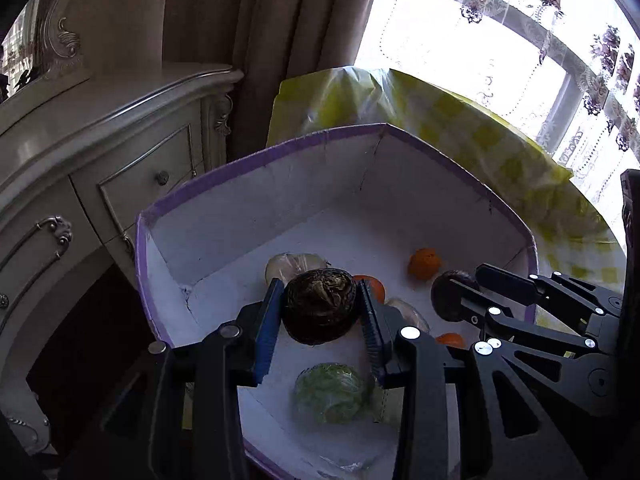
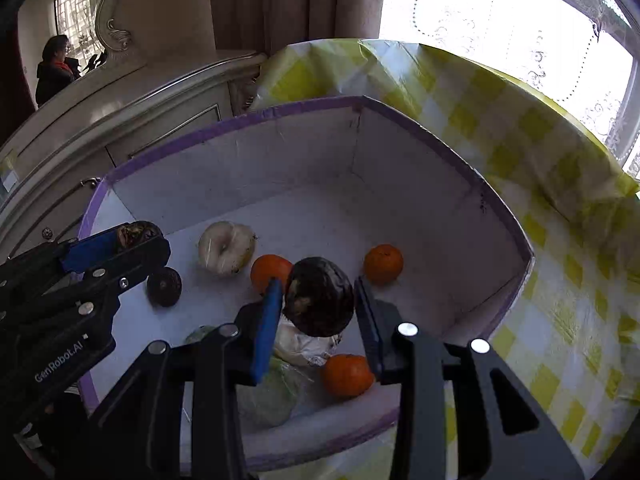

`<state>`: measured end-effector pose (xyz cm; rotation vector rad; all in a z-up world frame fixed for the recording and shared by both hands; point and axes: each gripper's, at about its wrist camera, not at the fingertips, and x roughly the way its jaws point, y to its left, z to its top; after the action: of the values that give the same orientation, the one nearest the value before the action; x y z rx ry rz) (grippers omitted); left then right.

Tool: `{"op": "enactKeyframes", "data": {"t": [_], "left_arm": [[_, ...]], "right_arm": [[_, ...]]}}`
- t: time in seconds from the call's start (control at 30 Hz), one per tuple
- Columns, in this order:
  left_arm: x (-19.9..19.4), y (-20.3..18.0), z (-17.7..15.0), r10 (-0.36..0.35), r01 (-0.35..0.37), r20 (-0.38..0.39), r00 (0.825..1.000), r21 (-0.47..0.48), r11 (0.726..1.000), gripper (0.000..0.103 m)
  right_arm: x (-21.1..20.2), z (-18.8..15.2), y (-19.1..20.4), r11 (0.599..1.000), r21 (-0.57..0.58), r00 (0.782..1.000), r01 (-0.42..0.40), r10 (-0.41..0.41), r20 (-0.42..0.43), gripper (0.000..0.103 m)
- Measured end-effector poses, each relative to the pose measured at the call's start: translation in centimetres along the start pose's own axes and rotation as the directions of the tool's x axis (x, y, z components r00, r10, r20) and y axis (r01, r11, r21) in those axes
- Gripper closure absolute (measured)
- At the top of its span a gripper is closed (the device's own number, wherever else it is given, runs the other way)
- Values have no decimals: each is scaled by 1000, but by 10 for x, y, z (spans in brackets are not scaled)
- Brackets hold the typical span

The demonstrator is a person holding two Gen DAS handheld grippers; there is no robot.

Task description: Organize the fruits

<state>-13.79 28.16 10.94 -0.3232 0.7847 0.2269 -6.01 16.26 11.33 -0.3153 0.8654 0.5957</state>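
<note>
Two dark fruits pinched, one per gripper (L (image 1: 320,312), R (image 2: 318,300)), over box (image 2: 224,128); next: lower, release w/o crushing.

Both wrist views close above, angled down into the same white box (image 1: 256,204), window beyond

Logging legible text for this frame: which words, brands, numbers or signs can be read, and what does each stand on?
"GenRobot.AI": white lettering on the black body of the left gripper, seen in the right wrist view.
Nothing else reads: the box, the checked tablecloth and the fruits carry no visible text.
A small pale label at the far left edge of the cabinet is too small to read.
</note>
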Motion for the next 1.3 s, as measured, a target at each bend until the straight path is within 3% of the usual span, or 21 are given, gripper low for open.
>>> {"op": "enactKeyframes", "data": {"t": [0.07,0.1,0.17,0.27,0.3,0.4,0.57,0.77,0.87,1.0,1.1,1.3], "left_arm": [[5,2,-2,49,-49,0,999,4,999,62],[5,3,-2,55,-55,-5,998,1,998,47],[6,5,-1,36,-37,-11,999,-12,999,38],[1,4,1,60,-60,2,998,-1,998,26],[-1,4,1,78,-78,8,997,-2,997,16],[-5,7,4,77,-77,7,997,-18,997,15],[-17,19,13,94,-95,-11,996,-70,993,14],[-37,24,22,158,-156,17,987,-86,984,11],[-34,25,24,94,-95,-15,995,-77,993,11],[-24,13,21,149,-150,-52,987,-17,989,11],[-14,4,19,158,-156,-79,984,32,987,11],[8,5,18,140,-135,-150,979,43,990,12]], "right_arm": [[4,1,4,999,-21,1000,26,-27,-12,62],[6,0,5,999,-25,999,34,-34,-12,53],[10,-2,2,999,-16,998,52,-52,-20,36],[15,-5,-11,999,28,998,24,-22,-56,22],[16,-7,-13,999,34,998,24,-22,-66,22],[14,-8,-11,1000,14,997,12,-11,-74,18],[15,-8,-2,1000,-8,992,11,-12,-124,2],[25,2,-6,998,60,972,34,-19,-233,2],[22,4,-13,993,116,973,-1,28,-229,2],[19,5,-18,989,146,973,-23,56,-224,2],[20,4,-13,992,123,973,6,22,-229,2],[26,-1,-3,996,51,970,78,-64,-236,2]]}}
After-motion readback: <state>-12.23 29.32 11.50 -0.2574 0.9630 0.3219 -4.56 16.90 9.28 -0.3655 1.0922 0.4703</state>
